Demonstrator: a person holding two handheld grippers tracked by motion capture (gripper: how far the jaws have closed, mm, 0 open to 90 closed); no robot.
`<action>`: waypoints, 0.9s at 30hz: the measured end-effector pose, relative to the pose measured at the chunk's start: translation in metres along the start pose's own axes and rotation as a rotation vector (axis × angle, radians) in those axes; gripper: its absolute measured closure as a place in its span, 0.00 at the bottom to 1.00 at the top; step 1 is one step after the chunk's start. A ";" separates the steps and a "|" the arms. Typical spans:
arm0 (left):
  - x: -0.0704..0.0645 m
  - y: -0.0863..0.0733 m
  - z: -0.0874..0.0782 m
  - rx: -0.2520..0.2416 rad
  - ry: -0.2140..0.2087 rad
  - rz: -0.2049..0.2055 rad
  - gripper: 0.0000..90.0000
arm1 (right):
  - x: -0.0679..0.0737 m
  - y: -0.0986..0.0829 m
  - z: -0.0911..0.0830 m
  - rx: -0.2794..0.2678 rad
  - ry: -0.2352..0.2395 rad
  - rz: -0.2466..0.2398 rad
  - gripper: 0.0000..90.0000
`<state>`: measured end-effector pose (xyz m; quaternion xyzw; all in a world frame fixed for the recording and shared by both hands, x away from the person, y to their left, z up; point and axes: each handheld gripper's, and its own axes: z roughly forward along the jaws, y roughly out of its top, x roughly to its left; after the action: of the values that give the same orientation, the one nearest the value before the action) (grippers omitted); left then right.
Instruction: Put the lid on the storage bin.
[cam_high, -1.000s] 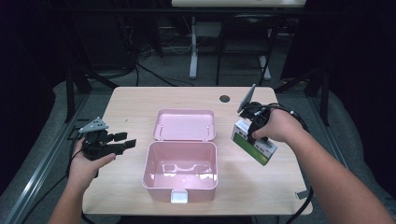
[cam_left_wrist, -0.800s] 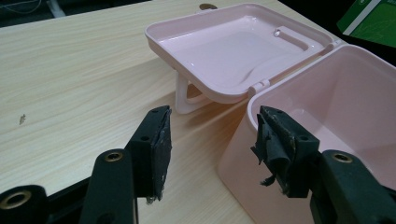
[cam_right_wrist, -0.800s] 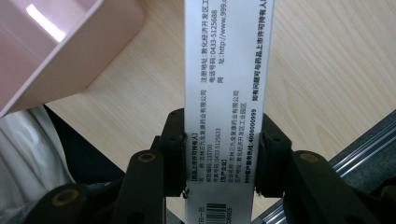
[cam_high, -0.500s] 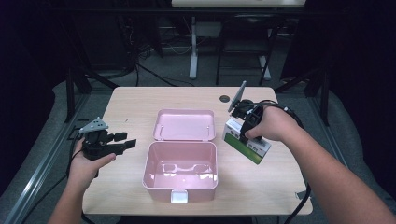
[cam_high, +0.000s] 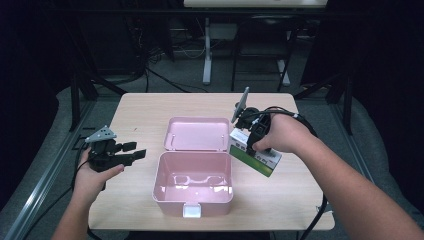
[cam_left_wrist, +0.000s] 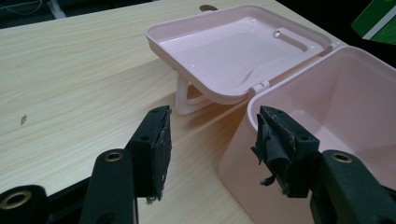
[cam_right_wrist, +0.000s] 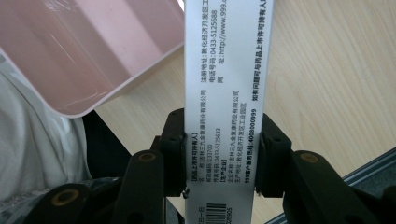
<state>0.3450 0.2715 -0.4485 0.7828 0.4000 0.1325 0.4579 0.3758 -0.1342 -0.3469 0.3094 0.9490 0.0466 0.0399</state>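
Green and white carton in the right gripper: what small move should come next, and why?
Probably carry it a little further left and lower it into the pink box. The right gripper is shut on the carton, which hangs in the air just beside the box's right wall. The box stands open, lid folded back, and looks empty. The left gripper waits open, apart.

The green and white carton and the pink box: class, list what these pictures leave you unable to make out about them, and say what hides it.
- Carton, high view: its front print is too small to read, and the right gripper and hand cover its top.
- Carton, right gripper view: both ends run past the picture's edges.
- Pink box, left gripper view: its floor is cut off by the edge and the left gripper.
- Box's front latch, high view: too small to judge.
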 end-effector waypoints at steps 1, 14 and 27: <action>0.000 0.000 0.000 0.000 0.000 0.001 0.50 | 0.002 0.001 -0.001 -0.001 0.003 -0.006 0.68; 0.000 0.000 0.000 0.006 -0.005 0.003 0.50 | 0.024 0.016 -0.001 -0.003 0.010 -0.087 0.68; 0.000 0.000 0.000 -0.001 -0.003 0.000 0.50 | 0.042 0.030 0.000 -0.011 0.028 -0.143 0.68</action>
<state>0.3450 0.2715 -0.4485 0.7828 0.3994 0.1316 0.4586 0.3592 -0.0853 -0.3455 0.2401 0.9688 0.0531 0.0314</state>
